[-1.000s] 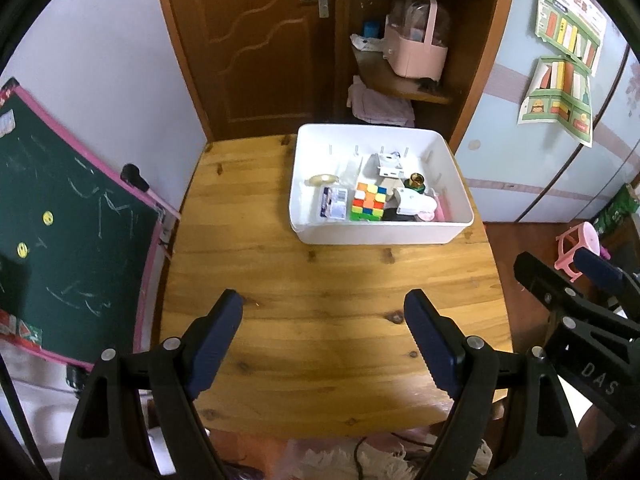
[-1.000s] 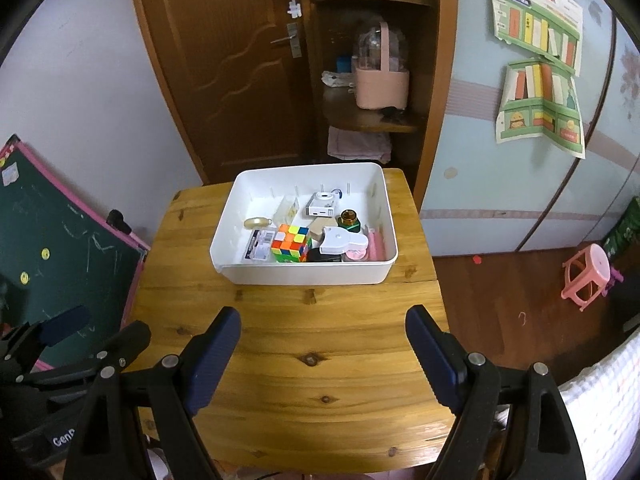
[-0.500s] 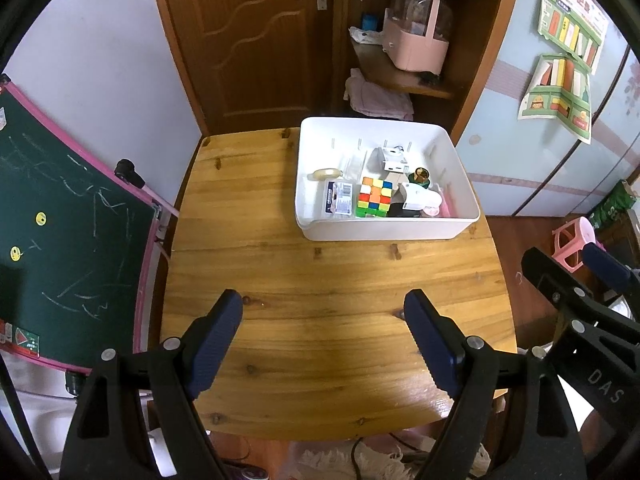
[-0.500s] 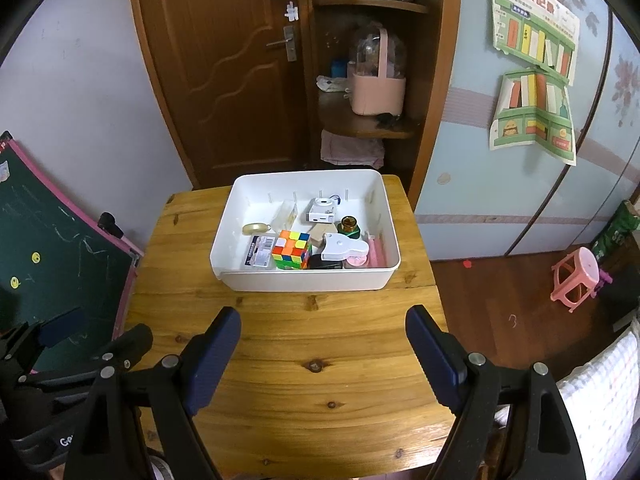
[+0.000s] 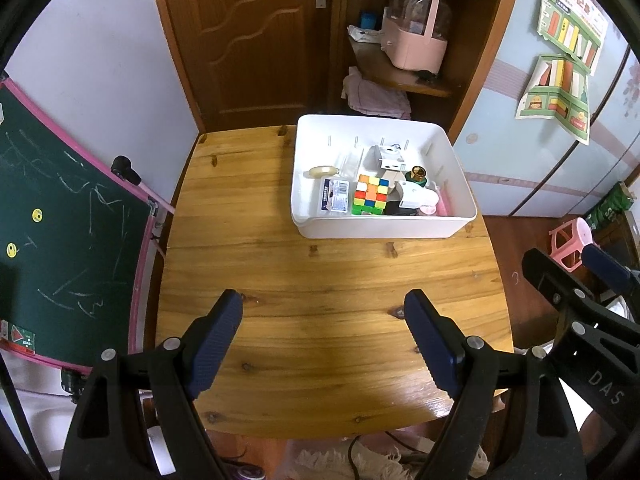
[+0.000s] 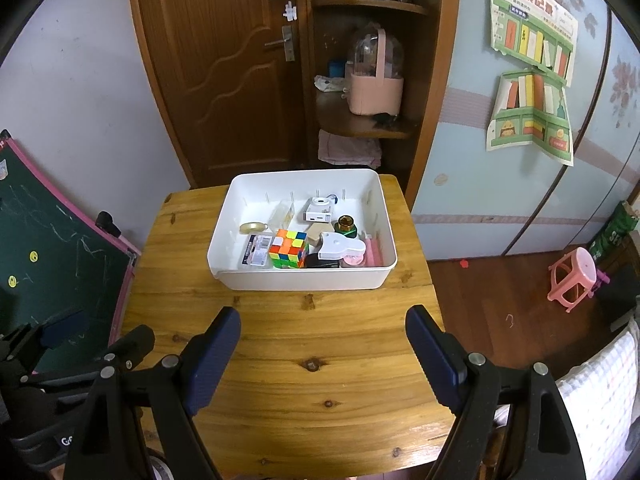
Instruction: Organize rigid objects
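Both grippers, left gripper point(image 5: 322, 322) and right gripper point(image 6: 322, 338), hang released and empty above the table point(image 6: 320, 380), well short of the white bin point(image 6: 304, 278) holding the cube point(image 6: 288, 248).

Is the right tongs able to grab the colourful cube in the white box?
Probably yes. The right tongs are open and empty, the table between them and the box is bare, and the cube sits near the front wall with its top uncovered, though neighbours crowd its sides.
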{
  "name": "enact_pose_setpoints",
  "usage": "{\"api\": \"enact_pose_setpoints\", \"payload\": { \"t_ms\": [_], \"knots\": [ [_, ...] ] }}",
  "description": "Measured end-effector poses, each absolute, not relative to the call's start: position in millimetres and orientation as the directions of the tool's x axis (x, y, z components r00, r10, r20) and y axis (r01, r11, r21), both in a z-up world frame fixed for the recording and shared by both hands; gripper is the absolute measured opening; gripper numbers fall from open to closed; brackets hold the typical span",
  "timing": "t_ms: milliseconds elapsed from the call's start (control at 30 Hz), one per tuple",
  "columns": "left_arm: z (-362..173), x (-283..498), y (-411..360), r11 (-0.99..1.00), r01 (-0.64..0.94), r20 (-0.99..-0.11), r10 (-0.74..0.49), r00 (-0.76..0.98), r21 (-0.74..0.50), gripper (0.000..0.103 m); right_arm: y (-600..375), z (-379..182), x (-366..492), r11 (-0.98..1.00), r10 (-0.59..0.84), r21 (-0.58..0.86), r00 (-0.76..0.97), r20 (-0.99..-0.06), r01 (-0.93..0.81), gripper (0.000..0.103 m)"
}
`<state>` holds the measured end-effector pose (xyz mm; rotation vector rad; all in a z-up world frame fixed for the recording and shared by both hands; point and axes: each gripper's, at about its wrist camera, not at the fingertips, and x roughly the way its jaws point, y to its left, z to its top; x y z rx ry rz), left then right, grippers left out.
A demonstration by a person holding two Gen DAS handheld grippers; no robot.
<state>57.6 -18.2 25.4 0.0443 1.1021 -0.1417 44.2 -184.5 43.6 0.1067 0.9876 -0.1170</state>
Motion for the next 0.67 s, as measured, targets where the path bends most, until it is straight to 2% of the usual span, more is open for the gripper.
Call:
{"api": "enact_pose_setpoints", "payload": {
  "t_ms": [667],
  "knots": [
    [22.0, 55.3, -20.3, 0.993, 0.113, -0.896, -0.073, 0.438, -0.025, 0.085, -189.3, 41.3, 45.5, 0.990, -0.037, 0.043, 0.538, -0.842, 0.135, 0.085]
  ]
}}
